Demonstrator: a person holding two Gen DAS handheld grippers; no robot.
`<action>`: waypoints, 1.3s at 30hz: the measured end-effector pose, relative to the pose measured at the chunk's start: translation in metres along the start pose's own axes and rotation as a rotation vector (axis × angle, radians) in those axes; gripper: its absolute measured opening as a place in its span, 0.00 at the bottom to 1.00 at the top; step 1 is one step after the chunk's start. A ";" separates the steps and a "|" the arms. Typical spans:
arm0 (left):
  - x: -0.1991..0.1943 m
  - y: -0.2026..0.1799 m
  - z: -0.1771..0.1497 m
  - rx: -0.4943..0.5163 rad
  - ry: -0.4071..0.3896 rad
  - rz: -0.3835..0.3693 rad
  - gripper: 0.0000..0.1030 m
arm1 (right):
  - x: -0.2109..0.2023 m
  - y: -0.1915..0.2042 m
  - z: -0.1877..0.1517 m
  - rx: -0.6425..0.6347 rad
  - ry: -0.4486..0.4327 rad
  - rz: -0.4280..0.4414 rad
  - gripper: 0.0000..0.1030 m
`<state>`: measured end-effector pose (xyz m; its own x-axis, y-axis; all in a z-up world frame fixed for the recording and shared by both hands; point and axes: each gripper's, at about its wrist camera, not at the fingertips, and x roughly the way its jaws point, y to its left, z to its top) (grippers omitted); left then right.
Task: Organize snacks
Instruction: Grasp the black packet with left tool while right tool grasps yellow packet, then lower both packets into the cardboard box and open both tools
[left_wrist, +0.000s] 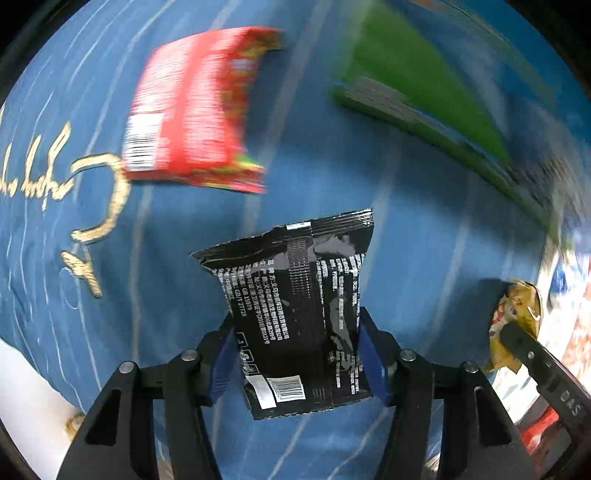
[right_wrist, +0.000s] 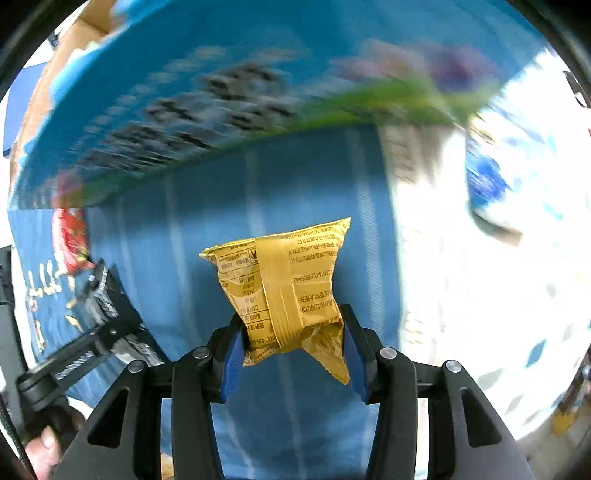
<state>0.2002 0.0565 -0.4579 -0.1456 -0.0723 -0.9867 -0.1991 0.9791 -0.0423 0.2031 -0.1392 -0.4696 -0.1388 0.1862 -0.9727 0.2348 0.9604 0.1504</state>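
Blue jaw pads of the left gripper (left_wrist: 297, 350) are pressing on both sides of a black snack packet (left_wrist: 295, 317), jaws closed to a narrow gap on its lower half. Its printed back is facing the camera, and it is standing out over the blue cloth (left_wrist: 406, 240). Likewise, the right gripper (right_wrist: 293, 349) is clamping a yellow snack packet (right_wrist: 284, 284), crumpling its lower corners; the jaws are nearly closed on it. Whether either packet is touching the cloth cannot be determined.

Step in hand, as judged: both packets are being secured for transfer. A red snack packet (left_wrist: 192, 110) is lying well apart, toward the far left in the left wrist view, and a green box (left_wrist: 424, 92) is sitting at the far right, both blurred. Its role as the destination cannot be confirmed.

Next move calls for lifting both packets clear together, keeping the jaws clamped, then carrying each to its collection point without the two grippers colliding.
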 end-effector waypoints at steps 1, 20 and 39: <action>0.000 -0.009 -0.005 0.025 -0.001 0.002 0.55 | 0.001 -0.006 -0.003 0.000 0.007 -0.022 0.48; 0.009 -0.099 -0.040 0.207 0.009 0.046 0.53 | 0.010 -0.062 -0.035 0.005 0.057 -0.083 0.45; -0.159 -0.090 -0.065 0.268 -0.263 -0.088 0.53 | -0.123 -0.034 -0.055 -0.103 -0.096 0.086 0.41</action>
<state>0.1779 -0.0327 -0.2873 0.1213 -0.1408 -0.9826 0.0662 0.9888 -0.1336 0.1594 -0.1834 -0.3458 -0.0286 0.2531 -0.9670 0.1411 0.9588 0.2467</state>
